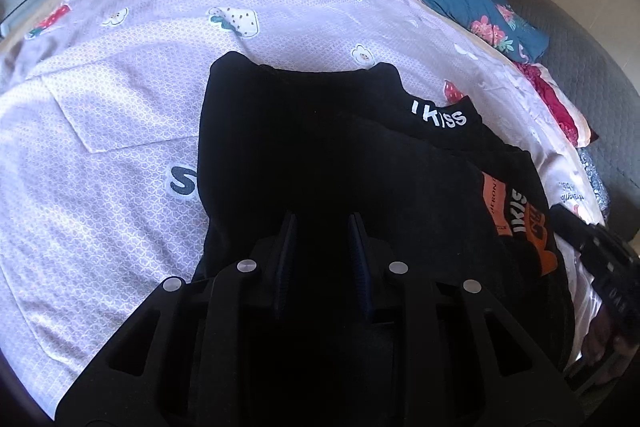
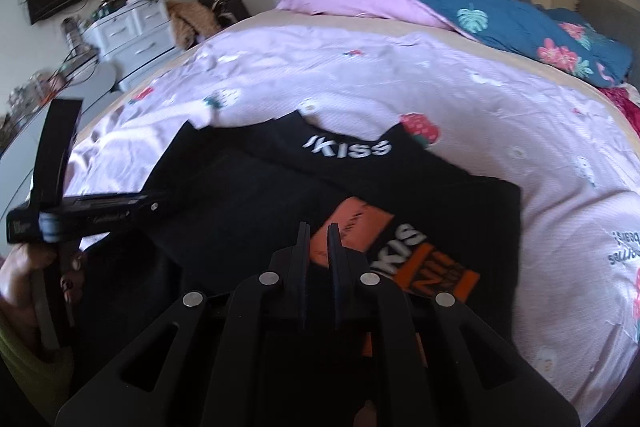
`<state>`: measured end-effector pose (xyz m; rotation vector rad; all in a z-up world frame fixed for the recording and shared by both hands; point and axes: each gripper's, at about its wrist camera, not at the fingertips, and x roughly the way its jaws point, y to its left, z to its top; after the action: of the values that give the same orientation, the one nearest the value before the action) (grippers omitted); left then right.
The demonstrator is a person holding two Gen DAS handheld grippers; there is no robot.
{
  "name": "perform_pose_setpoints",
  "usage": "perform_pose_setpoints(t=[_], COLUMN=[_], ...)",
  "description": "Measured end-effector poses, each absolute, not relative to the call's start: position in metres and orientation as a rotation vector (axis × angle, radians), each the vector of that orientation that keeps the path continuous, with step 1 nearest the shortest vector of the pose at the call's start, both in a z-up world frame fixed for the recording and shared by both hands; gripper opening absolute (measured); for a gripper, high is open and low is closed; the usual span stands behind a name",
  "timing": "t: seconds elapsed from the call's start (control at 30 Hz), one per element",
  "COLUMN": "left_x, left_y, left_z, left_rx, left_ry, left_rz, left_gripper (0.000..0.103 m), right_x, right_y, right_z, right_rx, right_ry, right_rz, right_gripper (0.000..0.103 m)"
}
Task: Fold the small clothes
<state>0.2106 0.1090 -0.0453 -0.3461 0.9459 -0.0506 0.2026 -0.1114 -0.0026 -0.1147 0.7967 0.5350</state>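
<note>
Landmark: a black garment (image 1: 320, 147) is laid on the pink bedsheet (image 1: 120, 99), one part already folded over the rest, white lettering at its far edge, orange print (image 2: 360, 223) on its near right

Step in hand: a further fold is judged under way, both grippers being lowered to the garment's near edge

Left gripper (image 1: 322, 223): jaws narrowed to a small gap over the near black cloth; whether cloth is pinched cannot be told

Right gripper (image 2: 318, 229): jaws nearly shut above the orange print; nothing is seen held

Next move: the near edge must be caught by both grippers and carried toward the lettering

Hidden: the garment's near hem is covered by the gripper bodies; dark folds are hard to separate; a hand (image 2: 24, 279) is cut off left of the garment
</note>
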Motion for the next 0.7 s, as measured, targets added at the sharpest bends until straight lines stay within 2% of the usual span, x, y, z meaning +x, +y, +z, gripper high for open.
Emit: perform_pose_setpoints(t=[0.23, 0.33, 0.6, 0.7], left_x=[0.21, 0.21, 0.213, 0.214], left_y=[0.108, 0.107, 0.103, 0.103], left_z=[-0.046, -0.045, -0.045, -0.044], left_rx=[-0.334, -0.325, -0.307, -0.309], left_ry=[0.945, 0.946, 0.947, 0.945], left_rz=[-0.053, -0.053, -0.051, -0.053], left_gripper=[0.02, 0.02, 0.02, 0.02], right_x=[0.202, 0.213, 0.217, 0.212], right_y=[-0.095, -0.101, -0.113, -0.115], right_z=[-0.022, -0.039, -0.052, -0.046], right_rx=[-0.16, -0.184, -0.121, -0.105], right_ry=[0.866, 0.934, 0.973, 0.957], right_rz=[0.546, 0.478, 0.492, 0.502], right_gripper=[0.016, 0.026, 0.027, 0.032])
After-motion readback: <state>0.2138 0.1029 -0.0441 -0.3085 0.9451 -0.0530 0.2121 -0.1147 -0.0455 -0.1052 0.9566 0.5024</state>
